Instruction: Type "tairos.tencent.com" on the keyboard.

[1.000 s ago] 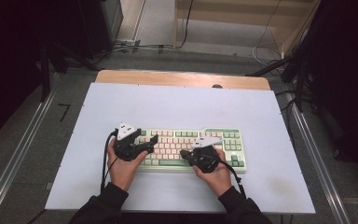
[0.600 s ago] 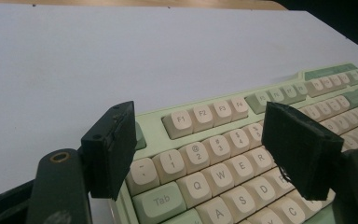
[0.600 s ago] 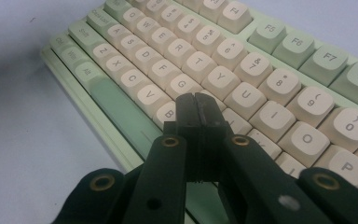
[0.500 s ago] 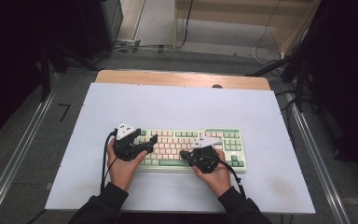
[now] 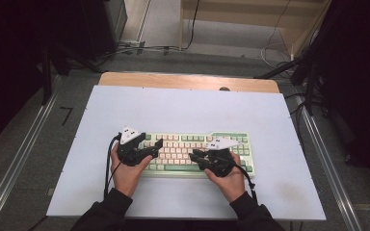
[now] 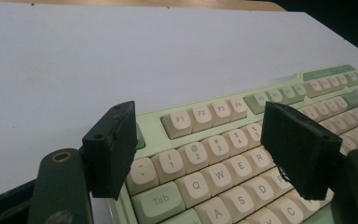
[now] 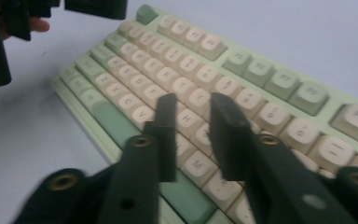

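Keyboard (image 5: 197,153) sits near the worktop's (image 5: 183,106) front edge, roughly centred. Right gripper (image 7: 191,133) over its middle keys, jaws just been opening, parted, nothing between them. Left gripper (image 6: 198,154) spread wide over the keyboard's left end, holding nothing.

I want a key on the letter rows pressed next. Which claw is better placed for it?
Probably the right claw: its narrow-gapped jaws, just opening, hang over the keyboard's letter keys. The left claw is spread wide over the top-left corner.
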Motion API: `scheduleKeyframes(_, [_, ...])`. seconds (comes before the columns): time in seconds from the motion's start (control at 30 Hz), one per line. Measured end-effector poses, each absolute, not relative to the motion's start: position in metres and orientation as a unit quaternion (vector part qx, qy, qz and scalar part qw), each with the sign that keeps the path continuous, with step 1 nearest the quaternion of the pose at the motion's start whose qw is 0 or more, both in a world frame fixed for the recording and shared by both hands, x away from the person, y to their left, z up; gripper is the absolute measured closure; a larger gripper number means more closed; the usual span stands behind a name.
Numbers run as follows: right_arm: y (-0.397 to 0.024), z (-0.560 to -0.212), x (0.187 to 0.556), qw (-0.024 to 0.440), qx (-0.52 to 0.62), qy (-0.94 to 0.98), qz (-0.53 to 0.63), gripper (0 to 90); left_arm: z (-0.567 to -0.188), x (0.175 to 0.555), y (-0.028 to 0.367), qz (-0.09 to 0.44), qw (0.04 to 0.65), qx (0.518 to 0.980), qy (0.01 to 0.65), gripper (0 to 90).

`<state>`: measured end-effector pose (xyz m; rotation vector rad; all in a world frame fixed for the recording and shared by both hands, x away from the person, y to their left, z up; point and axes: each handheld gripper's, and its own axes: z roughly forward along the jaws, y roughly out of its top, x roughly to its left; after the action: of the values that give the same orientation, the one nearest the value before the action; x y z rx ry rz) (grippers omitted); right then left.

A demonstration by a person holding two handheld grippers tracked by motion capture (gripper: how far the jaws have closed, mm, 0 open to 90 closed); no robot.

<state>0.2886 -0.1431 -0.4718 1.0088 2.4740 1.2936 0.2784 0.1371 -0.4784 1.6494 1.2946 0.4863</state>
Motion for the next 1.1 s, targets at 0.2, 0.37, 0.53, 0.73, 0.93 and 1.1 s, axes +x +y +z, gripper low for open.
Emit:
scheduleKeyframes(0.2, [-0.163,-0.469,0.295,0.095,0.369,0.810,0.447,40.6,-0.478,0.278,0.136,0.196,0.476,0.679,0.524,32.5])
scheduleKeyframes(0.37, [-0.177,-0.468,0.296,0.089,0.385,0.804,0.445,37.4,-0.478,0.278,0.134,0.190,0.480,0.684,0.516,43.5])
scheduleKeyframes(0.53, [-0.185,-0.468,0.294,0.091,0.393,0.800,0.443,37.0,-0.477,0.278,0.131,0.186,0.481,0.691,0.506,54.2])
scheduleKeyframes(0.73, [-0.193,-0.470,0.292,0.093,0.397,0.800,0.441,37.1,-0.476,0.281,0.123,0.169,0.484,0.703,0.492,68.9])
scheduleKeyframes(0.93, [-0.199,-0.470,0.291,0.096,0.402,0.799,0.438,37.1,-0.474,0.281,0.113,0.164,0.484,0.712,0.481,81.2])
scheduleKeyframes(1.1, [-0.201,-0.471,0.290,0.098,0.404,0.799,0.435,37.1,-0.473,0.283,0.107,0.161,0.485,0.717,0.475,90.0])
